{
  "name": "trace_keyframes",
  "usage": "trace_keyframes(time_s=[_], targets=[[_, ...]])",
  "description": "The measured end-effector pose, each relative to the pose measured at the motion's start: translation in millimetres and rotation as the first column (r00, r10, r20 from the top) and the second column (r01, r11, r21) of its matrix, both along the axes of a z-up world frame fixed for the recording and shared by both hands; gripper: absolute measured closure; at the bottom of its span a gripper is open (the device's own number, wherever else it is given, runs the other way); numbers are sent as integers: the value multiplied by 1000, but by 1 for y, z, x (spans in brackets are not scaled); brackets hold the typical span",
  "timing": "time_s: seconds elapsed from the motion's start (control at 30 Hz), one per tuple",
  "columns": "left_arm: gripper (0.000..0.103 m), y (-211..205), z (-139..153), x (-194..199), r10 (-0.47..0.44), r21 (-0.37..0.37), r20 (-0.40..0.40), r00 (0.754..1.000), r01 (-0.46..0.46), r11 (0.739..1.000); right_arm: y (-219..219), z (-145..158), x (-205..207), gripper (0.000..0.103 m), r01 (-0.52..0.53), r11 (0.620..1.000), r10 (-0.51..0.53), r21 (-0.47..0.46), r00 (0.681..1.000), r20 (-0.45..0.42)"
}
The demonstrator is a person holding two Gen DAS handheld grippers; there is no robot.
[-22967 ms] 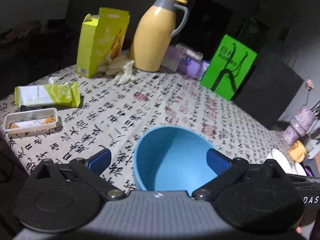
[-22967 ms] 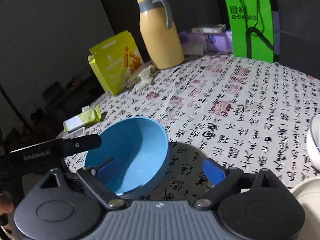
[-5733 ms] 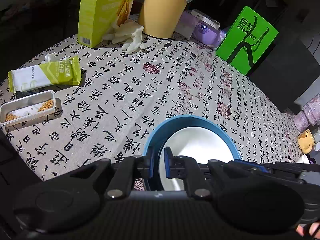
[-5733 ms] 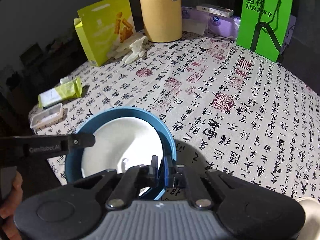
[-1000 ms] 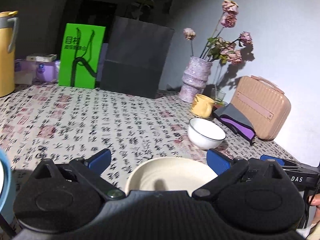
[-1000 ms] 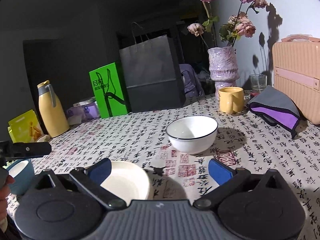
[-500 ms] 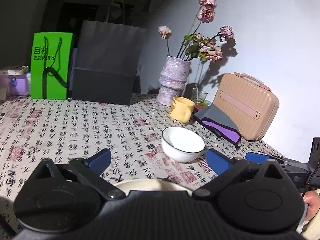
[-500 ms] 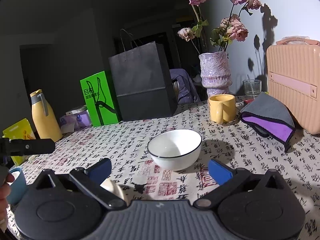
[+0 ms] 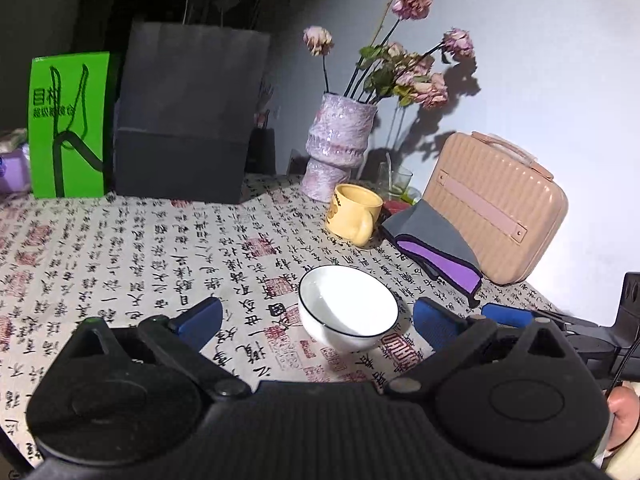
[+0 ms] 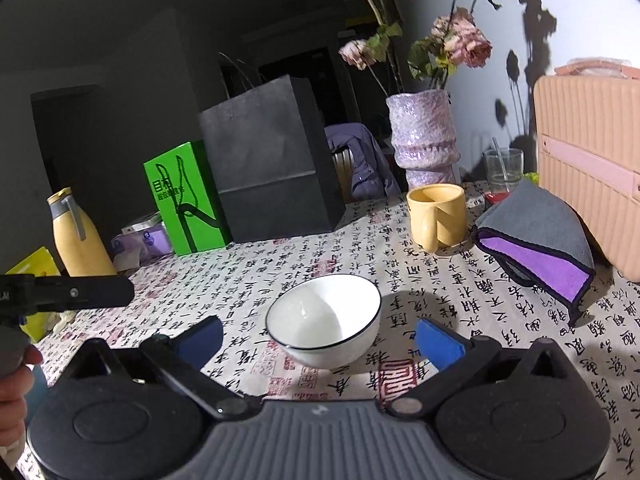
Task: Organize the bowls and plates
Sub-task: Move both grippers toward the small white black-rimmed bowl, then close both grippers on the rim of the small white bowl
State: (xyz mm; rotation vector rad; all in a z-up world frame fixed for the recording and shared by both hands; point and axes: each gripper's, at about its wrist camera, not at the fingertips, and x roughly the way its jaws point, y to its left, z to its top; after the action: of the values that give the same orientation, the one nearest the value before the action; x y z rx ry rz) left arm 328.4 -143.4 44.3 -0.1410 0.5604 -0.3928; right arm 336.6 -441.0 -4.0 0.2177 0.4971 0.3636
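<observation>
Left claw (image 9: 316, 320), right claw (image 10: 320, 336): wide apart, empty | white bowl (image 10: 324, 320) between | risk: slick rim slips if pinch off-centre.

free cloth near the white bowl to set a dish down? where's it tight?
Bare cloth runs left of the white bowl up to the black bag and green bag. Crowded to the right: yellow mug, folded cloth, pink case, vase.

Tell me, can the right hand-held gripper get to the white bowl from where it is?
Probably yes. The right hand-held gripper is open, and the white bowl sits upright on the tablecloth right ahead, between its blue fingers. Nothing lies in between; the yellow mug stands well behind.
</observation>
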Motion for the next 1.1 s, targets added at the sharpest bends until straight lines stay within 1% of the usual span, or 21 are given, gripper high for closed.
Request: trace_keyframes(time_s=[0.17, 0.3, 0.37, 0.47, 0.6, 0.63, 0.67, 0.7, 0.73, 0.77, 0.83, 0.9, 0.93, 1.1], targets=[[0, -9, 0, 26, 18, -6, -67, 998, -18, 1000, -8, 4, 26, 2, -7, 1000, 9, 30, 997, -71], [0, -16, 0, 49, 44, 2, -126, 991, -44, 999, -13, 4, 53, 9, -17, 998, 26, 60, 986, -163], [0, -20, 0, 60, 52, 0, -154, 987, -53, 999, -16, 3, 66, 12, -8, 998, 20, 60, 979, -201], [0, -28, 0, 77, 75, 18, -186, 980, -73, 997, -19, 0, 83, 17, 4, 998, 12, 63, 968, -252], [0, -36, -3, 100, 100, 7, -261, 960, -102, 995, -21, -4, 105, 29, 6, 997, 18, 78, 952, -307], [0, -39, -5, 105, 114, 20, -272, 956, -112, 993, -20, -5, 110, 33, 3, 997, 21, 74, 946, -322], [1, -43, -6, 110, 133, 44, -280, 951, -126, 991, -19, -7, 116, 36, 4, 997, 21, 72, 941, -337], [3, -46, -8, 115, 145, 62, -288, 947, -132, 989, -17, -9, 121, 44, 2, 998, 22, 67, 935, -353], [4, -49, -11, 121, 150, 71, -304, 941, -135, 988, -15, -12, 125, 57, -6, 998, 27, 58, 929, -370], [7, -51, -14, 125, 153, 75, -324, 933, -136, 988, -12, -14, 130, 61, -10, 999, 29, 51, 922, -386], [11, -54, -21, 134, 161, 76, -364, 917, -143, 987, -8, -19, 137, 64, -15, 999, 30, 41, 909, -415], [18, -56, -27, 141, 176, 87, -388, 905, -154, 984, -4, -23, 142, 68, -11, 999, 23, 30, 901, -433], [19, -57, -31, 144, 183, 91, -398, 899, -160, 983, -2, -25, 145, 70, -11, 1000, 22, 27, 897, -442], [29, -60, -45, 157, 213, 120, -446, 869, -177, 977, 3, -30, 153, 73, 10, 1000, -5, 8, 889, -458]])
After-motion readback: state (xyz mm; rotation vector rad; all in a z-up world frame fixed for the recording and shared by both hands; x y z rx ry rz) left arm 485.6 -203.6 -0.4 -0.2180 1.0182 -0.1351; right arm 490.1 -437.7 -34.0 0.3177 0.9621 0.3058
